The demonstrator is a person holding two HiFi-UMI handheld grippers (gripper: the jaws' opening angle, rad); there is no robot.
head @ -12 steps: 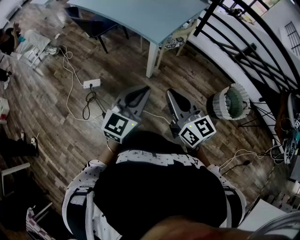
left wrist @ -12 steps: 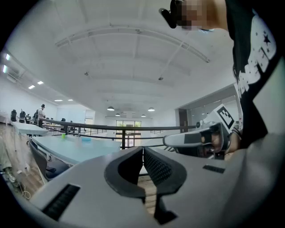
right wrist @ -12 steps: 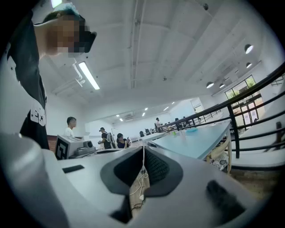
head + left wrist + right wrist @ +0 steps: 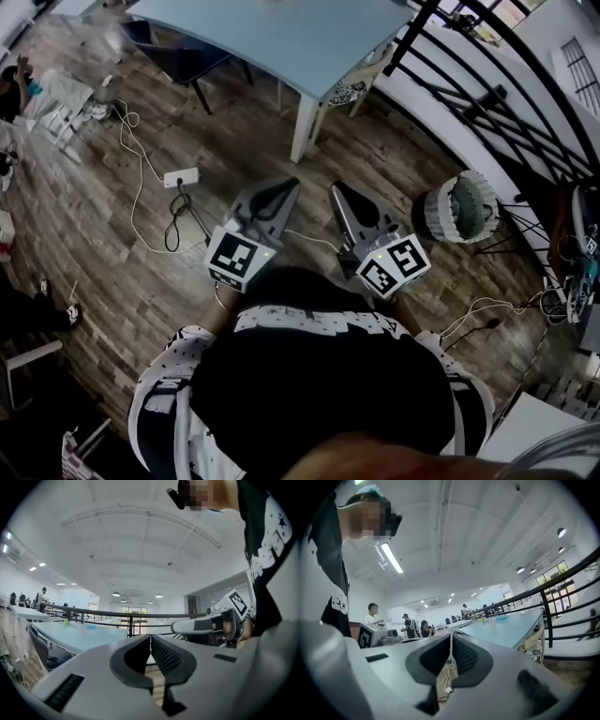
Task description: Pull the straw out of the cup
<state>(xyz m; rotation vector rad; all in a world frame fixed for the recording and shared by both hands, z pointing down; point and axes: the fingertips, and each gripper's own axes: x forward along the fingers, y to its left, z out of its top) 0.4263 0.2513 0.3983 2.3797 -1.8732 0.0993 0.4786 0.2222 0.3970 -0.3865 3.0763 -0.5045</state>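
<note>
No cup or straw is plainly visible in any view. In the head view, my left gripper (image 4: 289, 183) and right gripper (image 4: 336, 186) are held side by side in front of the person's chest, pointing toward the light blue table (image 4: 281, 37). Both are shut with nothing between the jaws. The left gripper (image 4: 150, 637) looks toward the table (image 4: 70, 637), where small green (image 4: 66, 621) and blue (image 4: 91, 626) items sit far off, too small to identify. The right gripper (image 4: 451, 637) shows the same table (image 4: 506, 627) with a small teal item (image 4: 502, 617) on it.
A dark chair (image 4: 178, 52) stands under the table. A power strip (image 4: 181, 176) and cables lie on the wooden floor. A round caged fan (image 4: 459, 208) sits on the right by a black railing (image 4: 487, 84). Several people stand far off (image 4: 372, 613).
Both grippers keep the same shut pose in front of the chest. The floor and table have slid slightly in the head view as the camera shifted.
</note>
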